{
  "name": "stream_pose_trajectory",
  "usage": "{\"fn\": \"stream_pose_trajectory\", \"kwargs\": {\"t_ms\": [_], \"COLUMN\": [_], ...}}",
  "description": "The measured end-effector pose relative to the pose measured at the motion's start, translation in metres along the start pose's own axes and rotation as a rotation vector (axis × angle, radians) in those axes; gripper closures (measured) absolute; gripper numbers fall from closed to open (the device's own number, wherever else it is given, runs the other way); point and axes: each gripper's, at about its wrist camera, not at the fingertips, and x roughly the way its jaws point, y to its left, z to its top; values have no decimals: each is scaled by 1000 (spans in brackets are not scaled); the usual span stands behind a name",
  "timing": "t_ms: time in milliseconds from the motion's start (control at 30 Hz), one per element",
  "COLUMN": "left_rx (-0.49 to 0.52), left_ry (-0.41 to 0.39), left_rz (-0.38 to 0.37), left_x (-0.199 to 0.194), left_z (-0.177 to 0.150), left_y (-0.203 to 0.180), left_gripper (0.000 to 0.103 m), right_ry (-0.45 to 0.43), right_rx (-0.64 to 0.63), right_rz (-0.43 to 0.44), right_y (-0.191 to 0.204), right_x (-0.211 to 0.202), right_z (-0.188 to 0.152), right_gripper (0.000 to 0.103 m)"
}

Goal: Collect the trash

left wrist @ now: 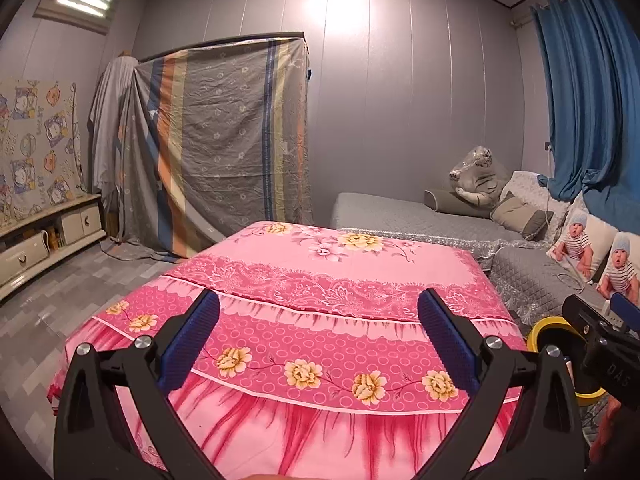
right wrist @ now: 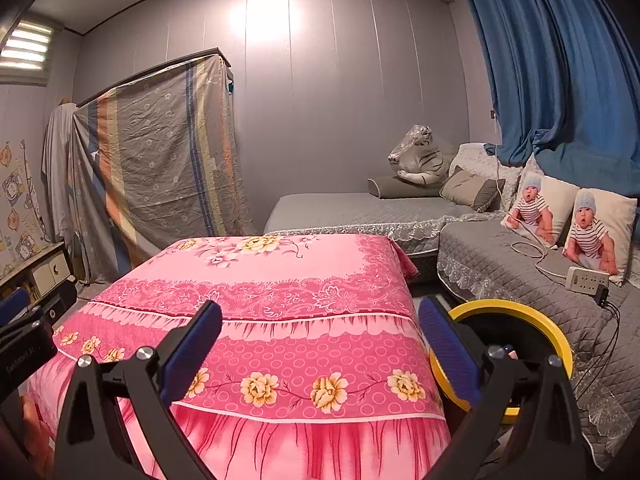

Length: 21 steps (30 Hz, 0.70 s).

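A table under a pink floral cloth fills the middle of both views; it also shows in the right wrist view. No loose trash shows on it. A bin with a yellow rim stands on the floor to the table's right, between table and sofa; its rim also shows in the left wrist view. My left gripper is open and empty over the table's near edge. My right gripper is open and empty, its right finger in front of the bin. The right gripper also shows in the left wrist view.
A grey quilted L-shaped sofa stands at the right with baby-print pillows, a white power strip and cables. A cloth-draped wardrobe stands at the back left. A low cabinet lines the left wall. Blue curtains hang at the right.
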Motion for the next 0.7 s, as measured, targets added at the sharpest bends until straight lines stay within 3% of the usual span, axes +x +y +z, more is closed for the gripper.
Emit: {"fn": "stream_pose_trajectory", "kwargs": {"t_ms": [700], "left_rx": [8], "left_ry": [12], "left_rz": [-4], "left_x": [2], "left_z": [-2], "left_y": [-4], "left_gripper": [8], "right_ry": [22], "right_rx": [3], "right_rz": [6], "right_y": [4], "right_x": [8], "right_z": [-6], "right_gripper": [8]}}
